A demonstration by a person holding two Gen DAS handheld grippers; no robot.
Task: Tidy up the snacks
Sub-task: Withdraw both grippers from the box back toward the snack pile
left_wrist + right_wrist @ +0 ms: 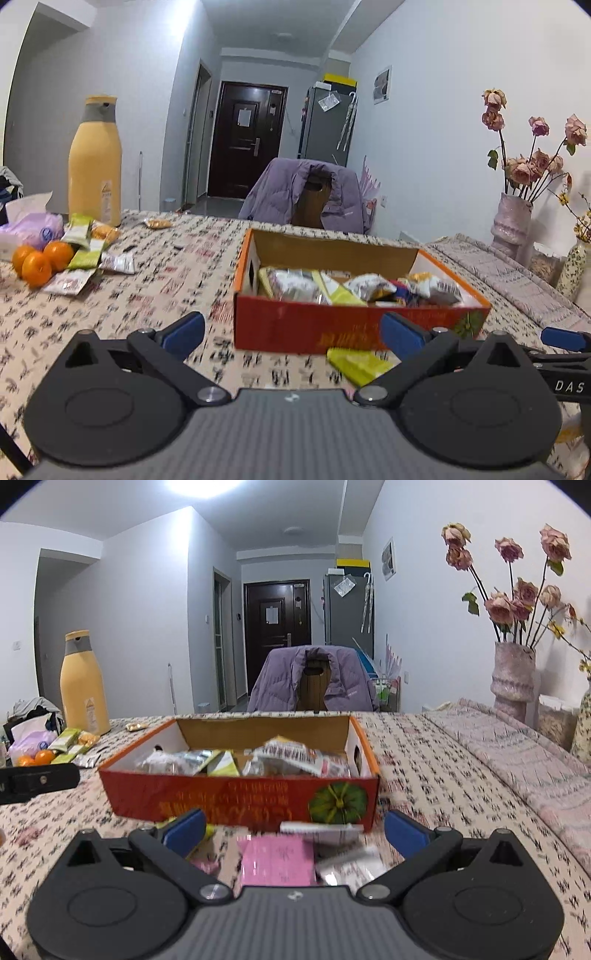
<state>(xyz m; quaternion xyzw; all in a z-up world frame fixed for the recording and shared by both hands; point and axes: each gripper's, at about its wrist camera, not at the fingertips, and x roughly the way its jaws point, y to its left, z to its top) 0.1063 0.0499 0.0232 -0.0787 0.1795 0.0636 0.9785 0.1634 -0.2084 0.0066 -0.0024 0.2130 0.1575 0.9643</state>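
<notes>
Left gripper (291, 334) hovers low over the patterned tablecloth (155, 295), jaws spread wide, nothing between them. Right gripper (295, 829) likewise spread wide and empty, hovering above loose packets. Orange-red cardboard box (236, 801) sits mid-table, open-topped, holding mixed snack packets (291, 757) in silver, green and yellow wrappers; pumpkin graphic on its near wall in the right wrist view. Just in front of the box, on the cloth: a pink packet (277, 860), a white-silver packet (347, 864) beside it, and a yellow-green packet (358, 363) lying near the box's front wall in the left wrist view. Far left of the table: 3 oranges (37, 260) touching one another, next to a scatter of green and silver snack packets (86, 251). Behind them a tall yellow bottle (95, 162) stands upright. 1 small packet (159, 223) lies apart near the table's far edge. Vase of dried roses (513, 679) stands at the right. Purple jacket (314, 683) drapes a chair beyond the table.
</notes>
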